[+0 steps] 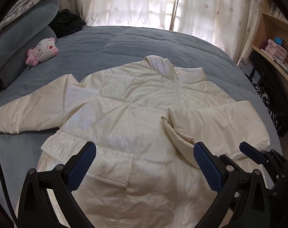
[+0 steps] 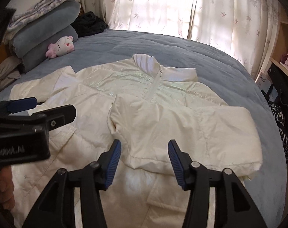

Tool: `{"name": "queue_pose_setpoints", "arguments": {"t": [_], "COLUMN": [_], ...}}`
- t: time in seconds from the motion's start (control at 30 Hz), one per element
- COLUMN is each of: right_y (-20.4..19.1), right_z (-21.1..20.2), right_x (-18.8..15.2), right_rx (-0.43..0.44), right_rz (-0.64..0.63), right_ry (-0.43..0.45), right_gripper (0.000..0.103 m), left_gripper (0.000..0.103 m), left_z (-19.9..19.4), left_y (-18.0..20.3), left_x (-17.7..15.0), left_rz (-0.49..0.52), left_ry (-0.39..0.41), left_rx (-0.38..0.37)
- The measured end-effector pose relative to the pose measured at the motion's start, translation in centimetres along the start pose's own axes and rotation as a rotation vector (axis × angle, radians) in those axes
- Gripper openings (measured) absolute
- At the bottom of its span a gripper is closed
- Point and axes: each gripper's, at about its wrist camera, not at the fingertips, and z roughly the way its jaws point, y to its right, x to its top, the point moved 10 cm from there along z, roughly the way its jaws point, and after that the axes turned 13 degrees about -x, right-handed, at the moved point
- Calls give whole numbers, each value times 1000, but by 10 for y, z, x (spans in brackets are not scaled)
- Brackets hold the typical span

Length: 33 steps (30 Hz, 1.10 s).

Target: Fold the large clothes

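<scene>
**A:** On the blue bed (image 1: 125,43), front side up and zipped, there's the white puffer jacket (image 1: 125,114). Collar points toward the curtains (image 1: 144,3). One sleeve (image 2: 182,133) is already folded across the chest, the other sleeve (image 1: 30,110) sticks straight out to the side, flat on the cover.

**B:** And the grippers?

**A:** Left gripper (image 1: 144,161) hangs over the hem with its fingers spread wide, nothing between them. Right gripper (image 2: 144,161) is parted too, hovering just at the cuff end of the folded sleeve, pads not pressing on it as far as I can see.

**B:** Anything else around?

**A:** Pink and white plush cat (image 1: 42,51) near the stacked pillows (image 1: 20,38), a dark bundle (image 1: 68,21) behind it, shelves (image 1: 273,43) off to the side.
</scene>
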Motion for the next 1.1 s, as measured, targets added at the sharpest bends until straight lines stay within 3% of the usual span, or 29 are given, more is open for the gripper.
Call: {"name": "queue_pose_setpoints", "arguments": {"t": [0.17, 0.47, 0.73, 0.77, 0.8, 0.83, 0.87, 0.93, 1.0, 1.1], "right_y": [33, 78, 88, 89, 89, 90, 91, 96, 103, 112], "right_z": [-19, -19, -9, -7, -7, -7, -8, -12, -20, -35], "right_x": [-12, -47, -71, -74, -76, -77, -78, -78, -76, -69], "right_rx": [3, 52, 83, 85, 86, 87, 90, 92, 87, 93], "right_rz": [102, 340, 431, 436, 442, 447, 452, 461, 470, 486], "right_ry": [-19, -106, -159, -168, -178, -184, -189, -187, -180, -167], "right_gripper": [52, 52, 52, 52, 52, 52, 52, 52, 52, 51], "left_gripper": [102, 102, 100, 88, 61, 44, 15, 9, 6, 6], "left_z": [0, 48, 110, 117, 122, 127, 132, 130, 119, 87], "left_y": [4, 12, 39, 44, 50, 57, 65, 75, 89, 111], "left_x": [-4, -31, -31, -29, -27, -25, -24, -13, 4, 42], "left_rz": [-32, -263, -267, -254, -234, -208, -170, -102, -31, 115], "left_ry": [-22, -171, -283, -289, -295, -310, -340, -339, -300, -179], "left_rx": [-62, -317, -308, -306, -306, -303, -278, -243, -253, -236]}}
